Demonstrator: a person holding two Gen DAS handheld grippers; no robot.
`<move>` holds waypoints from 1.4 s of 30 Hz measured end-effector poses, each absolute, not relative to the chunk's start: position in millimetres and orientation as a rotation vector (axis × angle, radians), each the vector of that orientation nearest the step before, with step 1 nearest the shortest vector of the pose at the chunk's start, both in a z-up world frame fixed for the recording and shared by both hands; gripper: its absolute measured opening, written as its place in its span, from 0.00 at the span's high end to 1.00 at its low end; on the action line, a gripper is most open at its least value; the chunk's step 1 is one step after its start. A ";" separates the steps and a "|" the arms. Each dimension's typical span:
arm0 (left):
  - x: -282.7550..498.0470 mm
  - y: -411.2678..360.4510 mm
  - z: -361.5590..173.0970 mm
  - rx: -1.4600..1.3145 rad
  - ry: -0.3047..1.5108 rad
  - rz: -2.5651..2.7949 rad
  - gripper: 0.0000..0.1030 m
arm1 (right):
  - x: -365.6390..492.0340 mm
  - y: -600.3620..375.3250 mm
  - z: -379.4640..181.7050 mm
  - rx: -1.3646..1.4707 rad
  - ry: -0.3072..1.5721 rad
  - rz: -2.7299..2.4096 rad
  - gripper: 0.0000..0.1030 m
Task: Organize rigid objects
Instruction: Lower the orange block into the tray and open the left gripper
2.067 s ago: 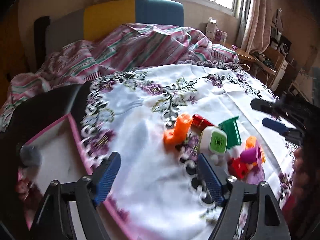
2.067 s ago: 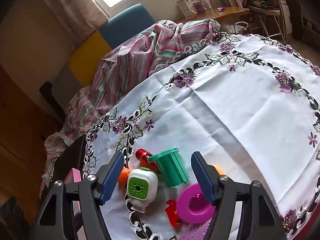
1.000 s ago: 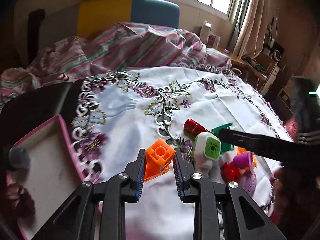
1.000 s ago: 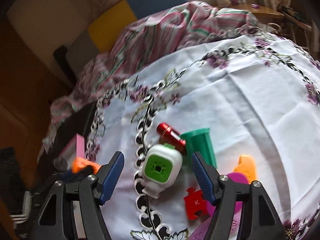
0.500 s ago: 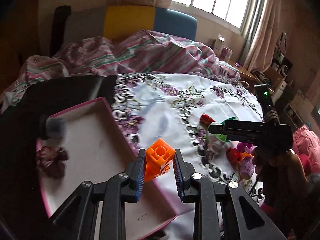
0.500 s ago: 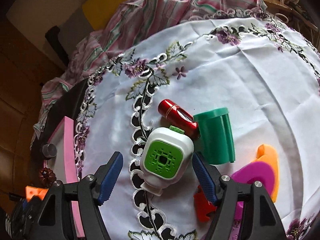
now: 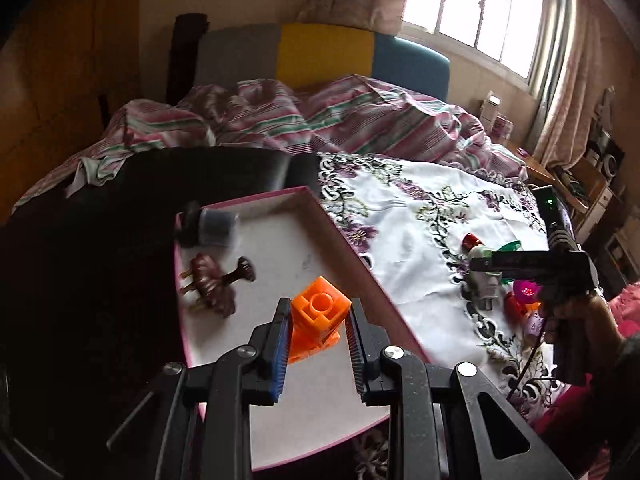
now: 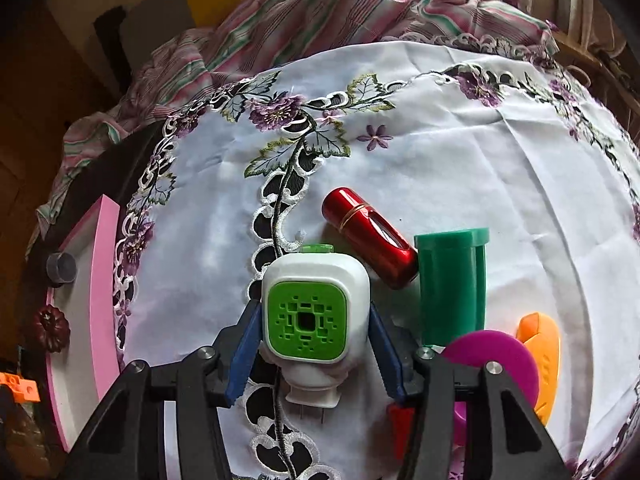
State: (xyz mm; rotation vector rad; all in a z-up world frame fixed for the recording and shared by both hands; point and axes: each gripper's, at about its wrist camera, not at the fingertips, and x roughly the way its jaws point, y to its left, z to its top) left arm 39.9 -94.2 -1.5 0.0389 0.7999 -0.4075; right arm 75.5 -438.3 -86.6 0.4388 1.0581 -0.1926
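An orange block (image 7: 318, 316) is clamped in the left gripper (image 7: 318, 340) above the pink tray (image 7: 348, 256), ready for dropping. The right gripper (image 8: 310, 344), its jaws just closing, is pressed on the white plug-in (image 8: 314, 308) on the tablecloth (image 8: 440, 152) for lifting.

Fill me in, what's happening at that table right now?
A person is sorting toys into the pink tray. The left gripper holds an orange block over the tray. The right gripper, jaws just closing, brackets the white and green plug-in device on the tablecloth.
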 end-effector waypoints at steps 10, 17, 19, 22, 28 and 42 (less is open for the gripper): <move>36.6 -74.1 -13.5 0.013 0.833 -0.380 0.74 | 78.5 -436.8 -88.3 0.421 1.056 -0.200 0.48; 41.4 -60.5 -25.8 -0.067 0.893 -0.403 0.74 | 78.9 -431.1 -86.8 0.357 1.055 -0.208 0.48; 45.9 -55.4 -32.9 -0.103 0.924 -0.410 0.74 | 79.0 -429.4 -86.4 0.341 1.055 -0.209 0.49; 55.7 -50.1 -39.0 -0.160 0.960 -0.429 0.74 | 78.7 -427.0 -85.5 0.320 1.053 -0.211 0.49; 86.7 -63.1 -29.9 -0.191 0.945 -0.466 0.74 | 79.2 -423.7 -82.9 0.301 1.045 -0.200 0.49; 174.4 -116.7 -60.2 -0.089 0.981 -0.425 0.73 | 78.8 -421.1 -77.7 0.284 1.025 -0.182 0.49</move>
